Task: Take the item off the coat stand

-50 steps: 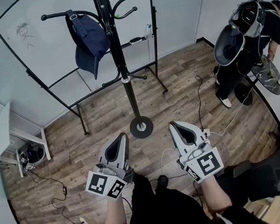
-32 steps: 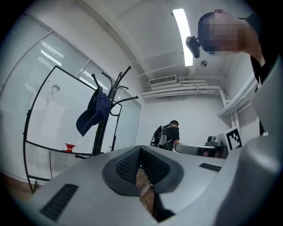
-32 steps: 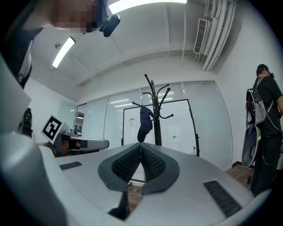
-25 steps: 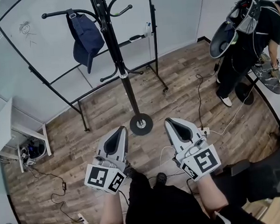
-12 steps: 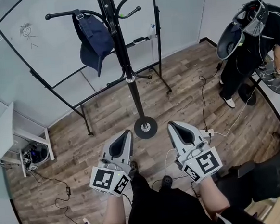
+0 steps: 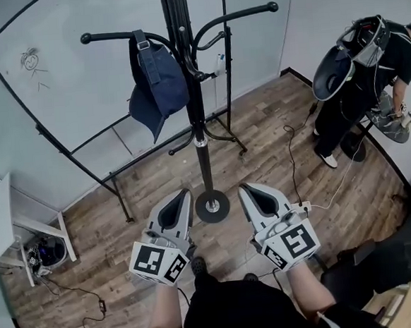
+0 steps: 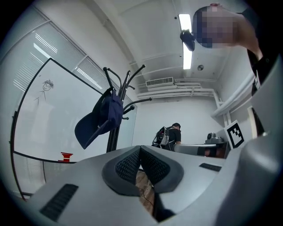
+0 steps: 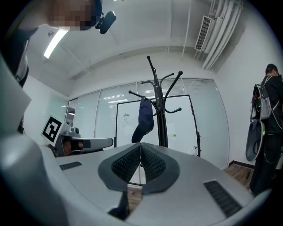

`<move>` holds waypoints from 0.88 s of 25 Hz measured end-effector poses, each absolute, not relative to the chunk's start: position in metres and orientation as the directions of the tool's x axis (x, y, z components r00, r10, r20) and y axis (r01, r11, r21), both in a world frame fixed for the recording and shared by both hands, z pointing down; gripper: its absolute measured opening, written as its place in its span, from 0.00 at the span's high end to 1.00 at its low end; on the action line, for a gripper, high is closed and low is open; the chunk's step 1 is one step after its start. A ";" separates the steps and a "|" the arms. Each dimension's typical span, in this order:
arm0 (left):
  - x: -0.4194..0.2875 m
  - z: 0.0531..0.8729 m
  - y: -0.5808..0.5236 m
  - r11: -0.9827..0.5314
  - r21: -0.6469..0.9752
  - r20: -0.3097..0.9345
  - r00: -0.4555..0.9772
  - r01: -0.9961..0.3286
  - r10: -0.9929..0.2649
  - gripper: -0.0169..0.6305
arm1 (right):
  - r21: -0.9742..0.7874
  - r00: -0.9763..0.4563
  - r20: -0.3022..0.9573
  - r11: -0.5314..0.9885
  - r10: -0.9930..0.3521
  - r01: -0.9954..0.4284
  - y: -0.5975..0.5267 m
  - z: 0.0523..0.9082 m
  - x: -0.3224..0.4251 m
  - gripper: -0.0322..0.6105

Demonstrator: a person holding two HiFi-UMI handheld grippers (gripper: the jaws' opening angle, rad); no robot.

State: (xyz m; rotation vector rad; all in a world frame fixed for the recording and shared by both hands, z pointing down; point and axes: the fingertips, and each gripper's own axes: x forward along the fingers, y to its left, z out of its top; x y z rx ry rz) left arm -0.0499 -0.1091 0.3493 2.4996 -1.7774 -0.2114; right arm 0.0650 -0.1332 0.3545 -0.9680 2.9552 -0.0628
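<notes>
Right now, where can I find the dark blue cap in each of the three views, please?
Head view: the cap hangs at upper centre-left, on a left arm of the coat stand.
Left gripper view: the cap is left of centre, at mid height.
Right gripper view: the cap is at the centre, small and far away.
Shared landmark: the coat stand's black pole, directly right of the cap in every view.

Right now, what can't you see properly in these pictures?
- Coat stand: top cut off by the head view's upper edge; base hidden behind left gripper and right gripper in their views.
- Navy cap: too small for detail in the right gripper view.
- Whiteboard doodle: too small in the head view.
</notes>
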 end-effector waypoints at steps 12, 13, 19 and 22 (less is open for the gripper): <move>-0.136 0.348 -0.142 -0.396 0.132 -0.091 0.387 -0.909 -0.918 0.95 | -0.031 -0.764 -0.023 0.764 -0.645 -0.644 -0.158 0.347 -0.021 0.90; -0.142 0.349 -0.144 -0.403 0.131 -0.091 0.394 -0.905 -0.914 0.95 | -0.028 -0.759 -0.020 0.759 -0.651 -0.650 -0.158 0.348 -0.028 0.90; -0.161 0.351 -0.150 -0.460 0.138 -0.096 0.451 -0.877 -0.887 0.95 | 0.021 -0.722 -0.024 0.721 -0.692 -0.692 -0.160 0.340 -0.053 0.90; -0.162 0.355 -0.150 -0.481 0.148 -0.102 0.470 -0.864 -0.877 0.95 | 0.047 -0.688 -0.031 0.687 -0.725 -0.725 -0.166 0.335 -0.056 0.90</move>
